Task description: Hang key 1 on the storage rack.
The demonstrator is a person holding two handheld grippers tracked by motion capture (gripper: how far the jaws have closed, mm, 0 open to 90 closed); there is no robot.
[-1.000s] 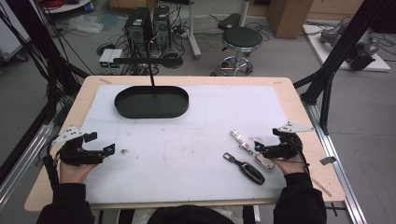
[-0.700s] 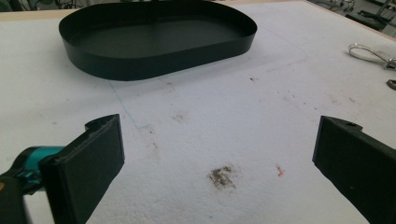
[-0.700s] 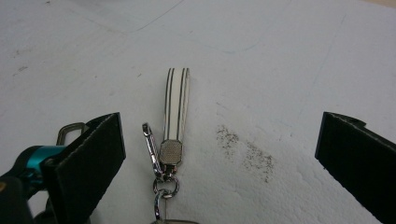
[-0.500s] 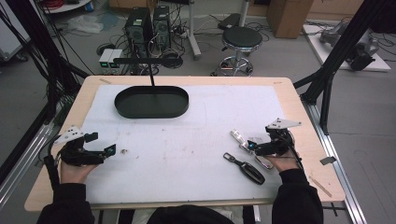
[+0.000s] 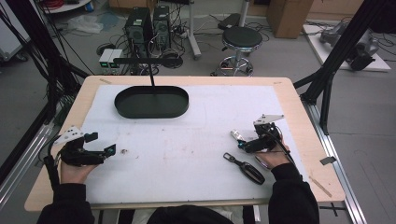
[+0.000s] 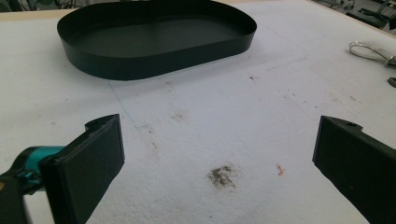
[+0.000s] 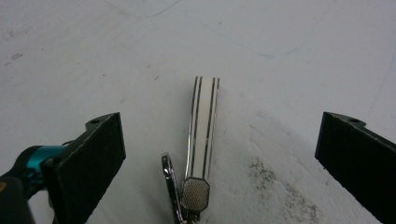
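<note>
Since a second ago, the right gripper (image 5: 243, 143) has slid toward nine o'clock and now sits over the white striped metal key strap (image 7: 201, 122), jaws spread either side, not touching it. That strap lies flat on the white foam-covered counter (image 5: 187, 154). At eight o'clock the left gripper (image 5: 106, 150) stays spread, empty.

Tray (image 5: 152, 101) far left on table (image 5: 299, 107), key fob (image 5: 237, 136) right, beside folding knife (image 5: 244, 169)
</note>
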